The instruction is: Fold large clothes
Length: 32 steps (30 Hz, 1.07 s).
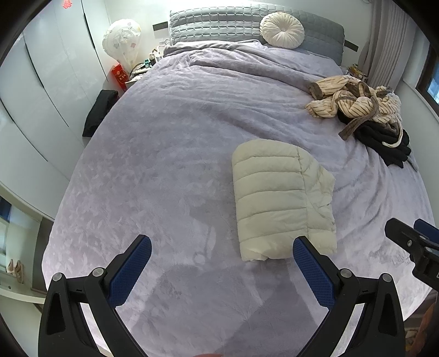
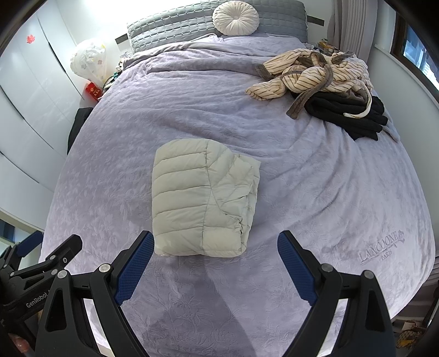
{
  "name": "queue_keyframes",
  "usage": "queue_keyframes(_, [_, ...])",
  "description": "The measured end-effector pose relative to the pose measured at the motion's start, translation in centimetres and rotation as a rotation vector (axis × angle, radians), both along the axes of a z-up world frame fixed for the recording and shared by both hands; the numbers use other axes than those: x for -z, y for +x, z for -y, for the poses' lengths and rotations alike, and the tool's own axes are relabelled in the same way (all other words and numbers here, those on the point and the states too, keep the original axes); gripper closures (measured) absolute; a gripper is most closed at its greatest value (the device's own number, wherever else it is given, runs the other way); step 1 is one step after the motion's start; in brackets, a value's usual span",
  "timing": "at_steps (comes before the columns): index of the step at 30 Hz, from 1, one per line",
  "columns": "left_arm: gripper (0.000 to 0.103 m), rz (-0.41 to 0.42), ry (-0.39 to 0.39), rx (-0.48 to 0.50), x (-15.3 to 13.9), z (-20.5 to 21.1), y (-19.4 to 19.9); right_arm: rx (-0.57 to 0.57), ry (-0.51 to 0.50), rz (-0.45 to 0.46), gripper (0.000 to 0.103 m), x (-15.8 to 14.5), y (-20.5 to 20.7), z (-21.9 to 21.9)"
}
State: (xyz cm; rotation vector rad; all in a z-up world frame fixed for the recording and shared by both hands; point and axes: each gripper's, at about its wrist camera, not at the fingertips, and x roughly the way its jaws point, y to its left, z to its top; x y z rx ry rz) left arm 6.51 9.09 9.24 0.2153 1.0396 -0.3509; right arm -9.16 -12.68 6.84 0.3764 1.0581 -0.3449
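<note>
The left hand-held gripper [image 1: 221, 247] hovers over the near edge of the bed [image 1: 164, 137] with its jaws spread wide and nothing between them; it looks parked clear of the work, since the cream puffer jacket [image 1: 279, 197] at its 1 o'clock is already a compact folded block. In the right wrist view that jacket [image 2: 203, 197] lies at 12 o'clock, just beyond the right hand-held gripper [image 2: 215, 248], whose jaws are equally wide and empty, as if let go after the last fold. Further right, at 2 o'clock near the bed's far side, waits an unfolded heap, probably set aside as the next work: a striped robe [image 2: 310, 74] draped over a black garment [image 2: 348, 112]. By count: two grippers, one folded jacket, two garments I can make out unfolded, and one round cushion [image 2: 236, 17] at the headboard.
</note>
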Motion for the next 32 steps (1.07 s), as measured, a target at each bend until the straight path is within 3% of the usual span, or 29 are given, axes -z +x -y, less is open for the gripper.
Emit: queue_keyframes(32, [0.0, 0.026, -0.004, 0.021, -0.33, 0.25, -0.03, 0.001, -0.004, -0.003, 0.01, -0.49, 0.32, -0.33])
